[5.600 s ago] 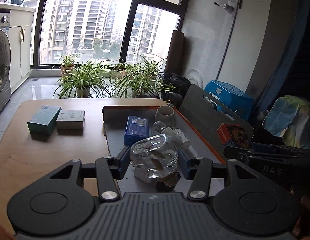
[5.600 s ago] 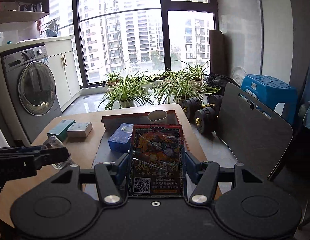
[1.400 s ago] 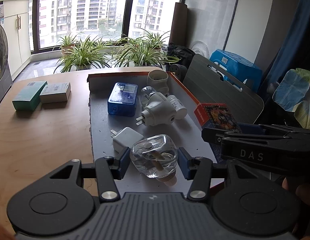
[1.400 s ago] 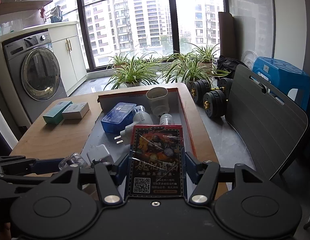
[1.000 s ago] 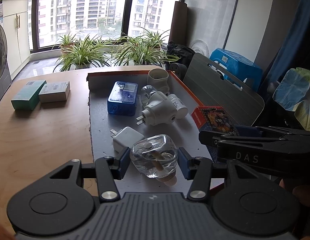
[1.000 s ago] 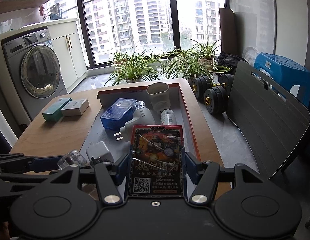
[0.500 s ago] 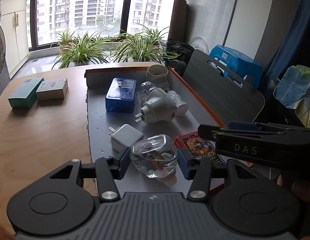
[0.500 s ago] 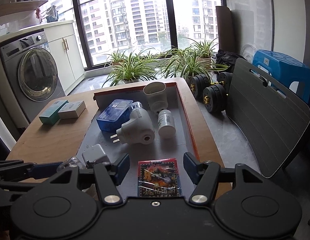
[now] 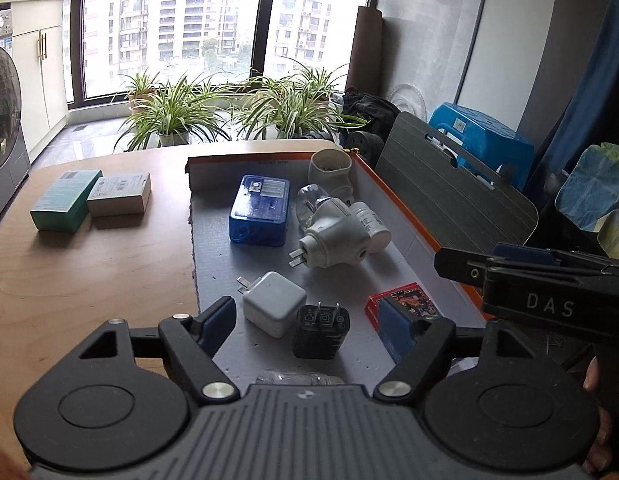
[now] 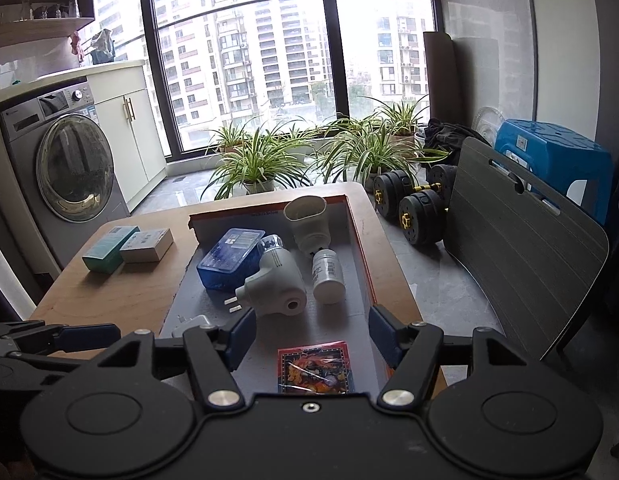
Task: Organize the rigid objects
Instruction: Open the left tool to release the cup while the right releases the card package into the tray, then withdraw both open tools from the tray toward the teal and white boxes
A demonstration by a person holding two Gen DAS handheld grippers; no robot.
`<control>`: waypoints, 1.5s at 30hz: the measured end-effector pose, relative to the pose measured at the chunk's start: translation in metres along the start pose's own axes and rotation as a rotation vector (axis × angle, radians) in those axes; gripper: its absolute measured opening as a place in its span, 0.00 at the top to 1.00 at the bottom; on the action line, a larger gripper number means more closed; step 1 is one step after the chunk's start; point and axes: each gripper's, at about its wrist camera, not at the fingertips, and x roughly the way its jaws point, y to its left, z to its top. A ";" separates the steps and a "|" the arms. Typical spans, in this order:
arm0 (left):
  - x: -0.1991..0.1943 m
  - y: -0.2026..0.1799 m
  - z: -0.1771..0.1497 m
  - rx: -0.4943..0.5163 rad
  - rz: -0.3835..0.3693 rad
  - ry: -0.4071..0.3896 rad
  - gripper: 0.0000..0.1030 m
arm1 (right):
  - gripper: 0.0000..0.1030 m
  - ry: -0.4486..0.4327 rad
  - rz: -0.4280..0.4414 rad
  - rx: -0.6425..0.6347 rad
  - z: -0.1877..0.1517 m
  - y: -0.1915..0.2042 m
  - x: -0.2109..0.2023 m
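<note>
My left gripper [image 9: 309,320] is open above the near end of the grey tray [image 9: 213,248]. The clear glass bottle [image 9: 299,378] lies on the tray just under it, mostly hidden. A white charger [image 9: 273,304] and a black charger [image 9: 321,332] lie between the fingers. My right gripper [image 10: 311,336] is open above the red card pack [image 10: 315,368], which lies flat on the tray; it also shows in the left wrist view [image 9: 405,300]. Farther back lie a blue box [image 9: 259,210], a white plug-in device [image 9: 333,236], a white bottle [image 10: 328,272] and a cream cup [image 10: 307,220].
Two small boxes, teal [image 9: 65,200] and beige [image 9: 119,194], sit on the wooden table [image 9: 89,280] left of the tray. A dark folded board [image 10: 521,240], dumbbells [image 10: 413,204], a blue stool [image 10: 557,152] and potted plants [image 10: 253,164] stand beyond the table's right and far edges.
My left gripper has opened and let the glass bottle down onto the tray. My right gripper let go of the red card pack shortly before and has stayed open over it.
</note>
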 end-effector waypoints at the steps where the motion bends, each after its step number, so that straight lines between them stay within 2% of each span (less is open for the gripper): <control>1: -0.003 0.004 0.001 -0.008 0.007 -0.004 0.21 | 0.24 -0.004 0.003 -0.006 0.001 0.003 -0.001; 6: -0.018 0.029 0.004 -0.066 0.056 -0.024 0.16 | 0.23 -0.005 0.010 -0.065 0.004 0.024 -0.002; 15: -0.042 0.078 0.009 -0.158 0.151 -0.038 0.14 | 0.21 -0.011 0.041 -0.115 0.011 0.055 -0.003; 33: -0.058 0.135 0.013 -0.208 0.230 -0.053 0.10 | 0.19 0.022 0.120 -0.224 0.021 0.121 0.018; 45: -0.040 0.168 0.026 -0.205 0.273 -0.036 0.08 | 0.18 0.054 0.149 -0.269 0.031 0.140 0.048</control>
